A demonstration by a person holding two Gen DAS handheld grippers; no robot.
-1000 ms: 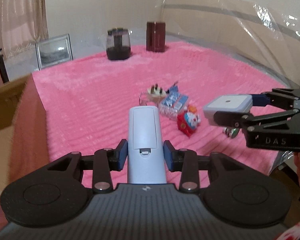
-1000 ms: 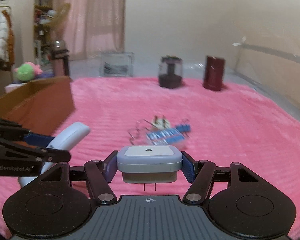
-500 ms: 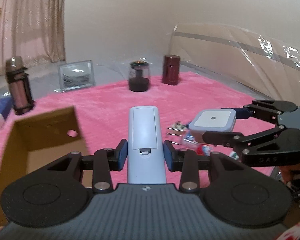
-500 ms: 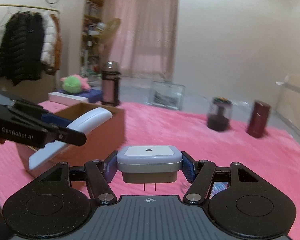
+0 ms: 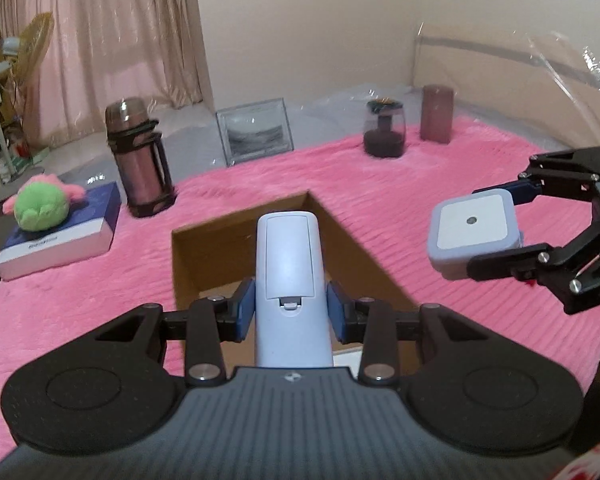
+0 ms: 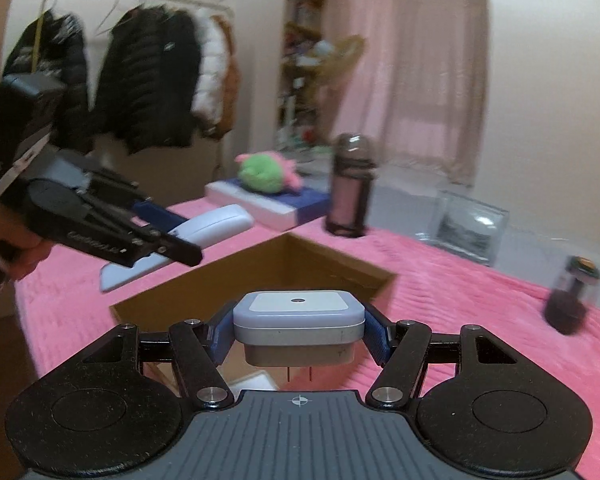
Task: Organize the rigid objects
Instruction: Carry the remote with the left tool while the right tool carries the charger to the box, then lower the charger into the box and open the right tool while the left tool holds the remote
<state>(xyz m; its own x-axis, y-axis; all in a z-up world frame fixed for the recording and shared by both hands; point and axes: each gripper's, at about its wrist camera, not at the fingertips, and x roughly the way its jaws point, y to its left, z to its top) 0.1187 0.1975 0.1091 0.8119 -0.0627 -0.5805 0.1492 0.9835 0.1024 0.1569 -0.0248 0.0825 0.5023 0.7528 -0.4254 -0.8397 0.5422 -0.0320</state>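
Both your tools have swung off the small clutter on the pink blanket and now hang at the open cardboard box, which a second ago sat only at the 9 o'clock edge of the left wrist view and now fills its centre. That puts the carry nearly done; by the look of it, the drop into the box is the step at hand, not yet made.

Your left tongs are clenched on the remote control, a long, smooth, pale blue-white plastic bar with rounded shoulders and a battery hatch facing up; it points to 12 o'clock over the box mouth. Your right tongs grasp the plug-in night light, a squat square with rounded corners, matte lavender rim, white face with a dark dot, two thin metal prongs hanging below. In the left wrist view it hangs at 3 o'clock, apart from the remote and just off the box's right wall.

The box is plain brown corrugated card, stiff and square-cornered; something white lies inside, too hidden to name. The blanket is plush and ribbed. At 10 o'clock a strapped metal flask stands beside a green plush toy on a flat white-and-navy box; at 12 a glass-fronted frame, at 1 a dark glass jar and maroon canister, all well apart from the box.
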